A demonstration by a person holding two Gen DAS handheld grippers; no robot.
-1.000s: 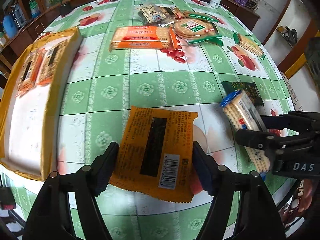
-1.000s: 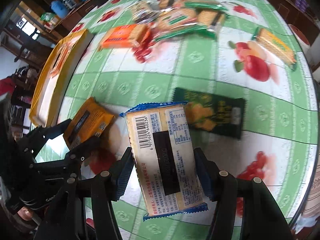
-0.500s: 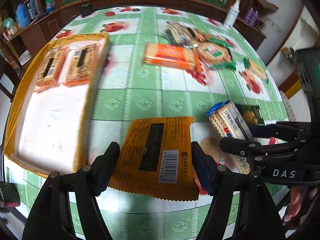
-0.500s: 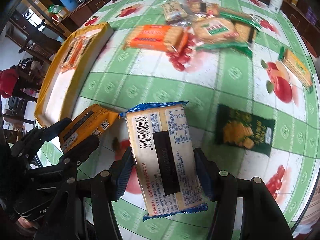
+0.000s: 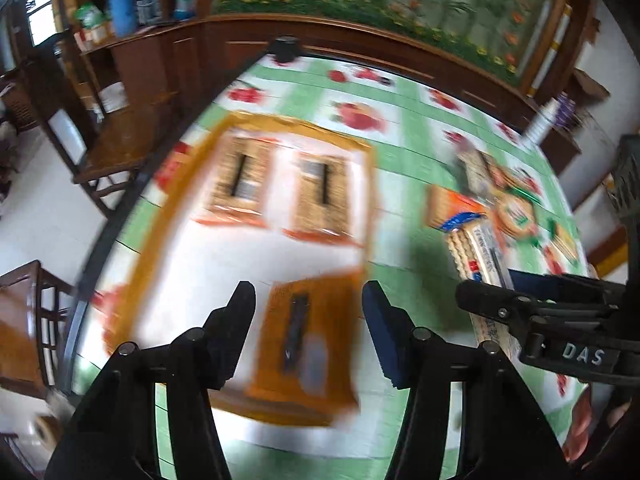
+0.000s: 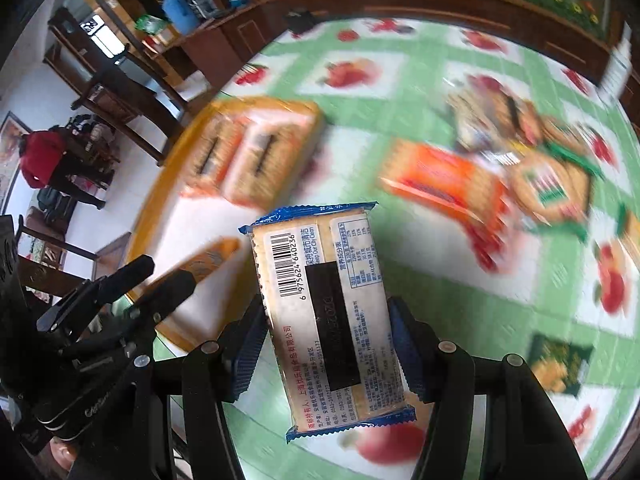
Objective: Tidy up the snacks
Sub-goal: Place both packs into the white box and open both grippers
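My left gripper stands open above an orange snack packet that lies blurred below the fingers, at the near right corner of the yellow tray. Two orange cracker packets lie at the tray's far end. My right gripper is shut on a blue-edged cracker packet and holds it above the table, just right of the tray. That packet and the right gripper show at the right of the left wrist view. The left gripper shows at the left of the right wrist view.
Several more snack packets lie at the table's far right, among them a long orange one and a round green one. A dark green packet lies near right. Wooden chairs stand beyond the table's left edge.
Both grippers swung left toward the tray. My left gripper opened and let go of the orange packet, which now lies by the tray's near corner. The right gripper still grips the cracker packet.
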